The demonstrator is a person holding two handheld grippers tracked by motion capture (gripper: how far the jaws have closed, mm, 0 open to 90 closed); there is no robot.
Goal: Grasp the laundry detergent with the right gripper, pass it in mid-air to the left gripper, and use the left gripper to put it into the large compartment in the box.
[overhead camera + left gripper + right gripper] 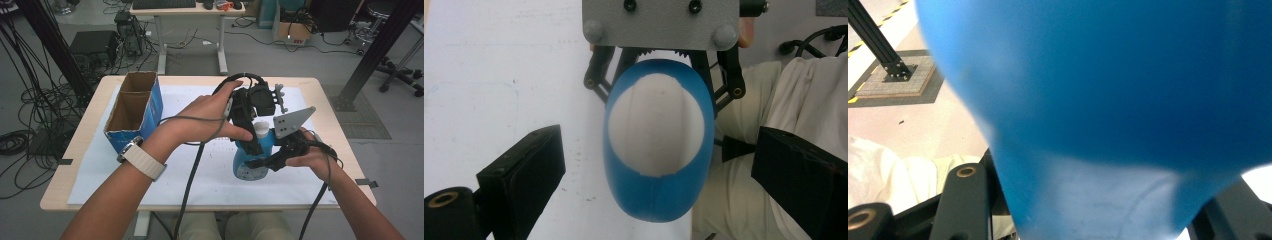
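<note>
A blue bottle (248,162) with a white cap (261,129) stands upright on the white sheet, right of the table's middle. My right gripper (270,159) comes in from the right and is shut on the bottle's body. In the right gripper view the blue bottle (1108,100) sits between the black jaws. My left gripper (251,142) points down over the bottle. In the left gripper view the white cap (655,125) lies straight below, and the left gripper (659,150) is open, its jaws wide on either side and clear of the bottle. The right gripper's grey plate (661,22) shows behind.
A cardboard box (134,107) with blue sides and two open compartments stands at the table's left. A white sheet (100,170) covers most of the wooden table (82,135). Black cables trail from both grippers toward the near edge. Black frame posts, a desk and cables stand beyond.
</note>
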